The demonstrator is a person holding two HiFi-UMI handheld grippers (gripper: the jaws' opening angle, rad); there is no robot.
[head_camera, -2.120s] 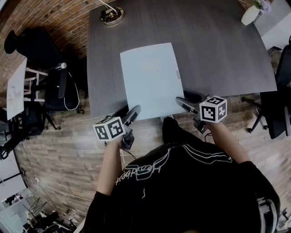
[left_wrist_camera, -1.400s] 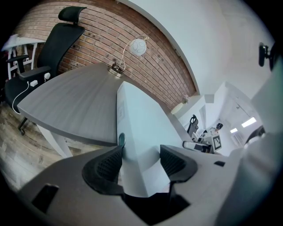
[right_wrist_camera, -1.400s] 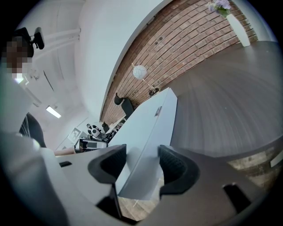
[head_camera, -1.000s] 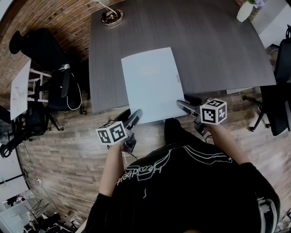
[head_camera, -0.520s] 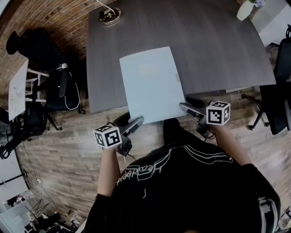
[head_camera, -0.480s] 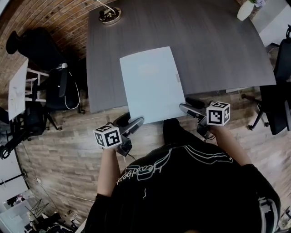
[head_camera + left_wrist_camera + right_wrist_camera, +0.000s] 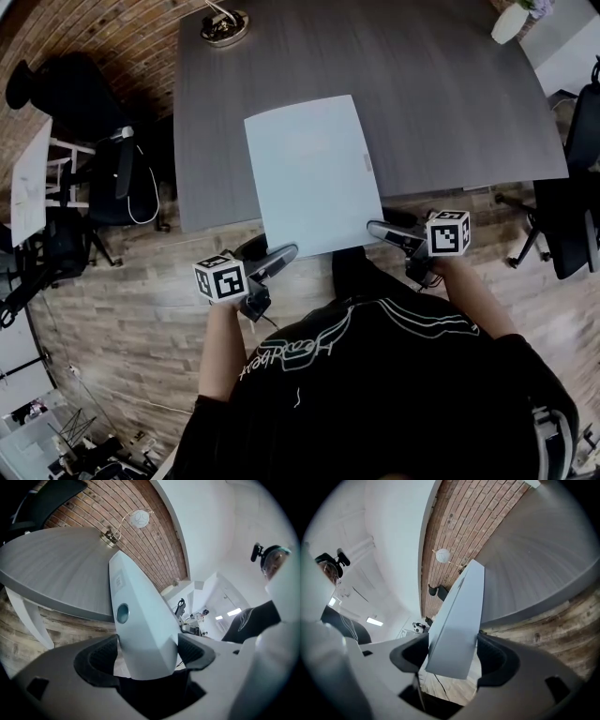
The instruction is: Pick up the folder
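A pale blue folder [image 7: 309,173] lies flat on the dark grey table [image 7: 450,94], its near edge hanging over the table's front. My left gripper [image 7: 267,250] is at the folder's near left corner and my right gripper [image 7: 389,225] at its near right corner. In the left gripper view the folder's corner [image 7: 140,620] stands between the jaws of the left gripper [image 7: 147,649], which are opening. In the right gripper view the folder's corner [image 7: 459,620] likewise fills the gap of the right gripper [image 7: 452,657], whose jaws are also opening. Neither pair of pads visibly presses on it.
A round metal ornament [image 7: 223,25] sits at the table's far left and a white vase [image 7: 513,23] at its far right. Black office chairs stand left [image 7: 56,94] and right [image 7: 572,234] of the table. A white side table [image 7: 23,183] is at far left.
Both grippers have stayed at the folder's near corners and tipped a little. Their jaws look wider. The folder still lies on the table.
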